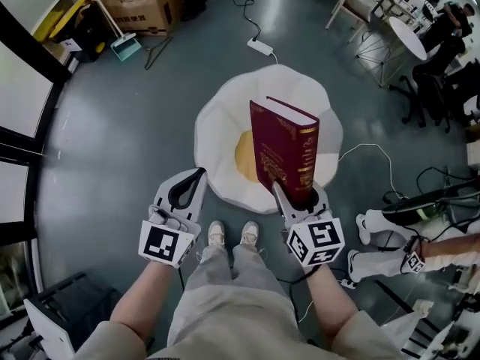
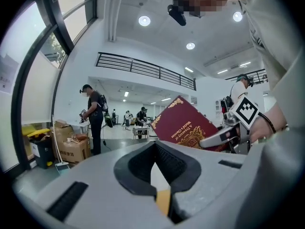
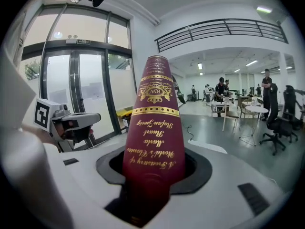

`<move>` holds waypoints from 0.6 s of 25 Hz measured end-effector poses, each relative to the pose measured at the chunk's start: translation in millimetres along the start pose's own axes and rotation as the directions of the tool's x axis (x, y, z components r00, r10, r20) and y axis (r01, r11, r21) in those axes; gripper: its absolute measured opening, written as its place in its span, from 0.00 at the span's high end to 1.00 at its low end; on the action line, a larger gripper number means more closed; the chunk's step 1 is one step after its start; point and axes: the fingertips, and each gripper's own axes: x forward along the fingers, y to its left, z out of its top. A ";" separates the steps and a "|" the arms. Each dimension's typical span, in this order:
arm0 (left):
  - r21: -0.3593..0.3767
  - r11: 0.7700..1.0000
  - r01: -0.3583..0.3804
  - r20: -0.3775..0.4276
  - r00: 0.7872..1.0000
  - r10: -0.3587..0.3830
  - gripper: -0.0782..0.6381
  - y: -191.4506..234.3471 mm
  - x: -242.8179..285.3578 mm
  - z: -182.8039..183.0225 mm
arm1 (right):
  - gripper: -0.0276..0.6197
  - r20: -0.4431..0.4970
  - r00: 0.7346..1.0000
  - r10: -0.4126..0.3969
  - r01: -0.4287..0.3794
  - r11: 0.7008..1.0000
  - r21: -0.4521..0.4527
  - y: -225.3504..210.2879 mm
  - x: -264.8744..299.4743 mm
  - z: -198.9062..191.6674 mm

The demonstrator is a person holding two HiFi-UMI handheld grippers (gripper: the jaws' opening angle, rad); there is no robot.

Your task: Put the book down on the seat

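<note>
Half hidden behind the book (image 1: 285,148), centre frame: yellow middle of the seat (image 1: 217,126). Buried in the right gripper (image 1: 300,195): book's lower end. Cut by top edge, upper left: cardboard box (image 1: 142,6).

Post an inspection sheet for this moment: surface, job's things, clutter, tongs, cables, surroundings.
Surface: grey floor; a white seat with a yellow centre lies on it, ahead of the person's feet.
Job's things: maroon book held upright over the seat in the head view, not yet laid down.
Clutter: cardboard box and dustpan on the floor, far left.
Tongs: right tongs shut on the book's lower end; left tongs tips together, nothing held.
Cables: white power strip beyond the seat; white cable by the seat's right side.
Surroundings: tables and chairs far right; windows at left.
</note>
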 end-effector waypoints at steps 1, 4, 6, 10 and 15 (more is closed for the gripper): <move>-0.006 1.000 0.001 -0.007 1.000 -0.001 0.88 6.1 10.9 -13.6 | 0.64 -0.011 1.000 0.005 -0.006 1.000 -0.016 -5.6 17.2 -6.1; -0.046 0.999 -0.006 -0.001 1.000 0.006 0.88 23.8 43.0 -54.8 | 0.64 -0.034 0.999 -0.003 0.001 0.998 -0.057 -26.9 71.5 -30.3; -0.068 0.997 -0.022 0.001 1.000 0.022 0.88 34.7 63.4 -86.5 | 0.64 -0.048 0.999 -0.006 0.003 0.997 -0.075 -41.8 108.2 -52.5; -0.092 0.994 -0.052 -0.031 0.998 0.049 0.88 56.8 95.4 -164.3 | 0.64 -0.091 0.996 -0.005 -0.005 0.994 -0.105 -62.0 183.8 -113.9; -0.097 0.990 -0.106 -0.053 0.993 0.101 0.88 82.4 127.5 -265.7 | 0.64 -0.173 0.984 -0.036 0.015 0.992 -0.124 -82.3 267.3 -207.0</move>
